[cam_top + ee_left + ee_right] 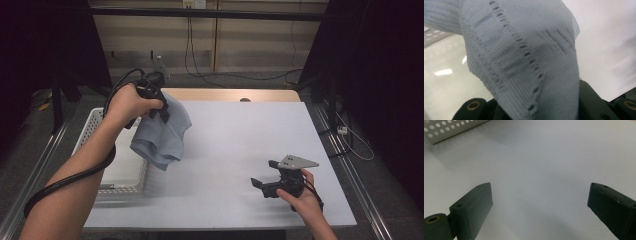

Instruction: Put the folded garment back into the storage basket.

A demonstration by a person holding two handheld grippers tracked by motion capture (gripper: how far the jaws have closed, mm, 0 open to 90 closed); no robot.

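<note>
1. Fingers of the left gripper (159,102) pinch a pale blue knit garment (162,132) hanging above the white basket (95,125) edge — keep it clamped.
2. Carry it over the table (235,145), then lower gently.
3. Right gripper (264,175) fingers stand spread, empty — ready to catch a corner.
</note>
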